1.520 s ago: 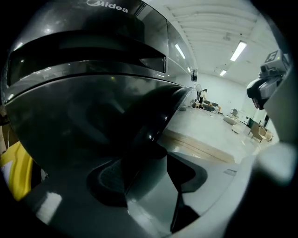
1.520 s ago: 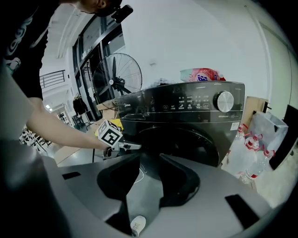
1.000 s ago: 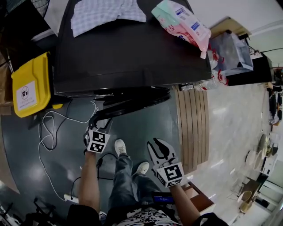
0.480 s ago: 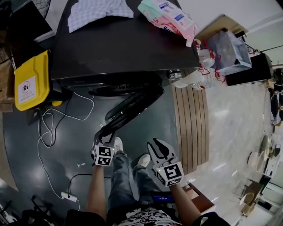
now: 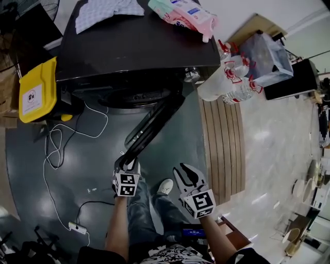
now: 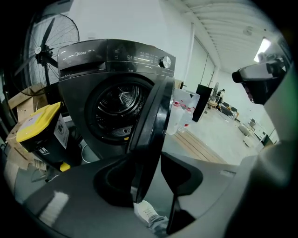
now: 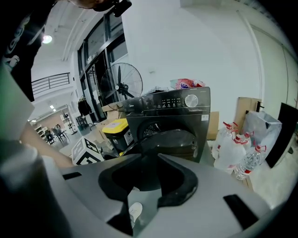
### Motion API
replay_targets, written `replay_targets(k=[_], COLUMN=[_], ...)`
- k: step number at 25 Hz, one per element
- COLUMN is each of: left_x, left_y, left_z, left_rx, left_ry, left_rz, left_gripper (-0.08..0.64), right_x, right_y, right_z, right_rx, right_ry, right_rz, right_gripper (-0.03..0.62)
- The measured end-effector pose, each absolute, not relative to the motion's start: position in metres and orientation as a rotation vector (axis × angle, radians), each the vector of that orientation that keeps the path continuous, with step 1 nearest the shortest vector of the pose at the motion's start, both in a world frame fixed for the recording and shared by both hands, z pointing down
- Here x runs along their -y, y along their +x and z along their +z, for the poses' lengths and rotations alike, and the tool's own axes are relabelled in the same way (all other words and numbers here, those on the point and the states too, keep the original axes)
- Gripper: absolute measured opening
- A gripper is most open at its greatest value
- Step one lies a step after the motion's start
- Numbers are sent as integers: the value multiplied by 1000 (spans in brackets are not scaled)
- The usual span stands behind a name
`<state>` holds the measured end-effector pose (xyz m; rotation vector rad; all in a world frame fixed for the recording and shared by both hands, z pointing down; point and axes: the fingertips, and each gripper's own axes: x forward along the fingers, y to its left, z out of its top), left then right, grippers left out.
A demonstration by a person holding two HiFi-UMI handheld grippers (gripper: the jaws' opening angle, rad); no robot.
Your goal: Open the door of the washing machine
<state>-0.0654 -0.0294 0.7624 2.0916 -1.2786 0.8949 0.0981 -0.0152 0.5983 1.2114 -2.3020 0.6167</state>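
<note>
The black front-loading washing machine [image 5: 134,56] stands at the top of the head view. Its round door [image 5: 152,126] is swung well out toward me on its right-hand hinge, baring the drum [image 6: 116,104]. My left gripper [image 5: 126,164] is shut on the door's free edge; in the left gripper view the door rim [image 6: 151,125] runs up between the two black fingers. My right gripper [image 5: 188,172] hangs to the right of the door, apart from it. Its jaws are open and nothing is between them; a white shoe shows through the gap in the right gripper view, with the machine [image 7: 186,116] beyond.
A yellow bin [image 5: 35,93] stands left of the machine, with a white cable [image 5: 56,149] across the grey floor. Water bottles [image 5: 227,77] and a wooden slat platform [image 5: 224,139] are to the right. A cloth [image 5: 103,10] and a pack [image 5: 183,13] lie on top of the machine. My feet [image 5: 165,186] are below the door.
The left gripper has drawn back toward me with the door's edge, and the door has swung from barely ajar to wide open. The right gripper has kept its shape, drifting slightly.
</note>
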Motion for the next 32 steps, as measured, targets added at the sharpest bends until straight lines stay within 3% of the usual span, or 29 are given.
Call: replay_targets(k=[10,29,32], left_x=[-13,-87,-87], left_y=[-11,149,149], left_z=[763,763,758], left_rx=[1301,776,753], left_ry=[2025,2225,2246], left_rz=[919,1011,1015], left_gripper=[172,173,233], right_x=[-23,-54,-53], right_y=[140,178,183], right_z=[613,608,600], right_rx=[2325,2269,2284], right_ry=[1144,1274,1301], right_rz=[640,680,663], right_gripper=[109,104,103])
